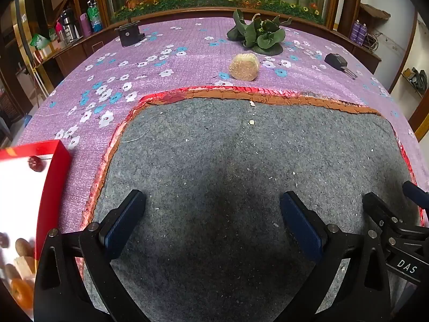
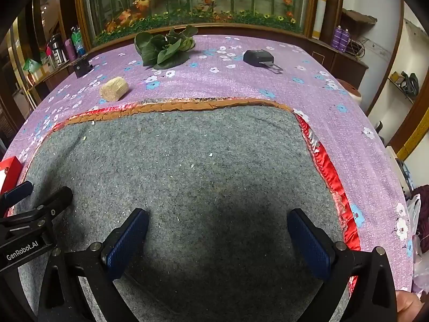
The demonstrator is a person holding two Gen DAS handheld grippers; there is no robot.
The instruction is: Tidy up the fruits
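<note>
Several fruits lay in your red-walled box (image 1: 55, 177), just left of the grey felt mat (image 1: 228, 174): an orange (image 1: 22, 292) and brown pieces nearest you, a dark red fruit (image 1: 37, 163) at the far end. Your left gripper (image 1: 213, 212) and right gripper (image 2: 218, 228) hung over the speckled, red-trimmed mat, jaws spread wide, holding nothing. Beyond the mat, on the purple flowered cloth (image 1: 128, 61), sat a tan fibrous roll (image 1: 244, 67), then leafy greens (image 1: 258, 35).
</note>
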